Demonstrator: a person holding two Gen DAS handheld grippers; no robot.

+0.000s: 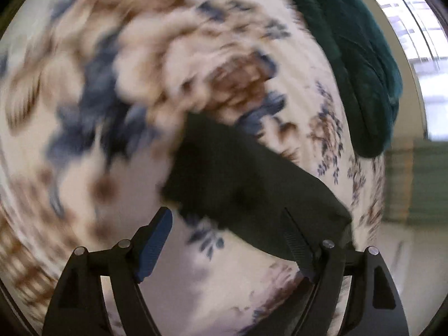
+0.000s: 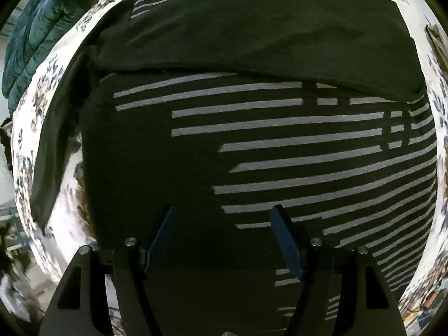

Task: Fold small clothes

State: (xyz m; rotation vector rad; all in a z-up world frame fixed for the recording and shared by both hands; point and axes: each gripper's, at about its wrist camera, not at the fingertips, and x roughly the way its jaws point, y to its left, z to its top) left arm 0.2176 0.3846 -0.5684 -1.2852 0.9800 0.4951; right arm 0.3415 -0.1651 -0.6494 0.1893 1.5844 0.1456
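Blue-padded left tongs (image 1: 228, 240) gape wide beside the dark sleeve (image 1: 238, 173). Right tongs (image 2: 224, 240) hang wide, empty, over the striped shirt (image 2: 280, 140). Grabbing bedsheet (image 1: 84, 56) too might spoil the fold.

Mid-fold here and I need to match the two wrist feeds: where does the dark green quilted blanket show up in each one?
Left wrist view: the dark green quilted blanket runs down the upper right, beyond the floral sheet.
Right wrist view: the blanket is in the upper left corner, outside the sheet's edge.
Shared landmark: the floral sheet under the dark garment, which also appears in the left wrist view.
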